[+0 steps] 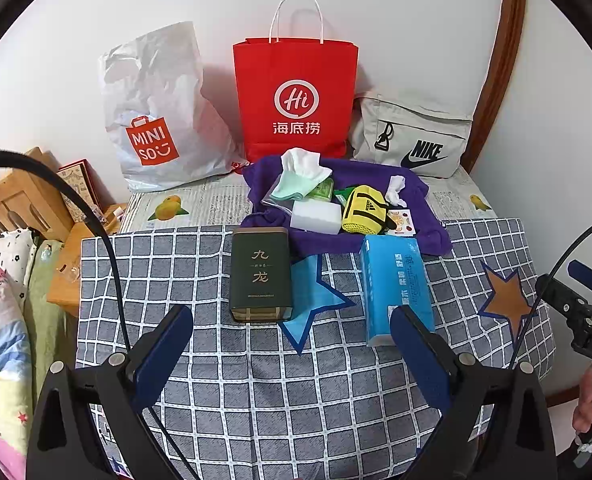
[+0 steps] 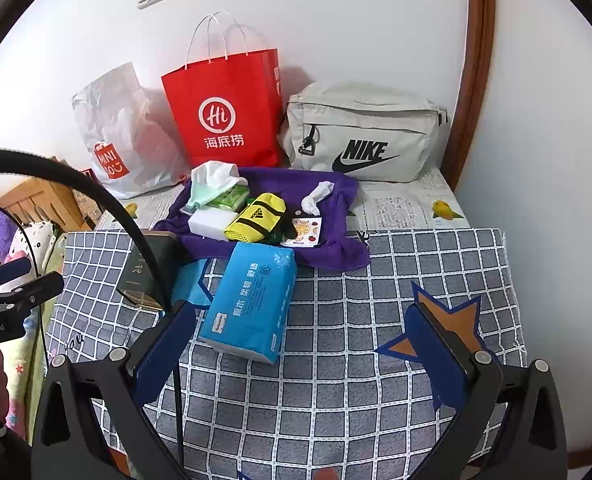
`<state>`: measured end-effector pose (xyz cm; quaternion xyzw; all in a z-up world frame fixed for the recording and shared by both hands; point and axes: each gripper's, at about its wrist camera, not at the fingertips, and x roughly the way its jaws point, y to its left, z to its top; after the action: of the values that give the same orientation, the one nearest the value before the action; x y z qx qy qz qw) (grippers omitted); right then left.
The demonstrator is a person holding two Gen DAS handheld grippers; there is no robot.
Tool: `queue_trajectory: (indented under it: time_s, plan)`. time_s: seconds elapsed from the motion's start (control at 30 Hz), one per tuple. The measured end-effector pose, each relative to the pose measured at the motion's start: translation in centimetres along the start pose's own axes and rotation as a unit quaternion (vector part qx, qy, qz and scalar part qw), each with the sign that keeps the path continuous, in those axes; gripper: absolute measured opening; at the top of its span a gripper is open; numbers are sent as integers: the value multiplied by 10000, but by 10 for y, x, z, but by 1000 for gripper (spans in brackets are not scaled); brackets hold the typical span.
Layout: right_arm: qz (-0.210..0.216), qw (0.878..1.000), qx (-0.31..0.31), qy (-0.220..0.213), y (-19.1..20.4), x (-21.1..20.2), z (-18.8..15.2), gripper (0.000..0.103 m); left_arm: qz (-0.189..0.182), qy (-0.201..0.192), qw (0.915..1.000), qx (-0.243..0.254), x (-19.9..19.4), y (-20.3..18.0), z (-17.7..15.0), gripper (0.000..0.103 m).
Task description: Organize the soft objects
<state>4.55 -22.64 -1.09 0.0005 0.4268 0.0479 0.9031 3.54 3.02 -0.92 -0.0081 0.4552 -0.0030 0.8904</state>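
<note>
Nothing appears sorted yet. Far left to right, the Miniso bag [image 1: 151, 120], red paper bag [image 1: 296, 96] and Nike pouch [image 1: 412, 140] stand unfilled as far as is seen. Soft items are piled on the purple cloth [image 1: 416, 200] mid-table; tissue pack [image 1: 396, 280] lies nearer. Left gripper [image 1: 291, 344] and right gripper [image 2: 300, 344] are held wide, empty.

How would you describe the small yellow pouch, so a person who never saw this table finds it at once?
Find the red paper bag standing against the wall; before it lies a purple cloth. On that cloth, right of the white sponge block, lies the yellow pouch. Only it is yellow, with black straps.
</note>
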Motion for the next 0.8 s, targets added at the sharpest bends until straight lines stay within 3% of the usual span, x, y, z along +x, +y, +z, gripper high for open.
queue_trajectory:
  time_s: [0.8]
  plan:
    - [-3, 10000, 48, -32, -2, -1, 0, 103, 39, 17, 10000, 84, 1, 0, 1, 100]
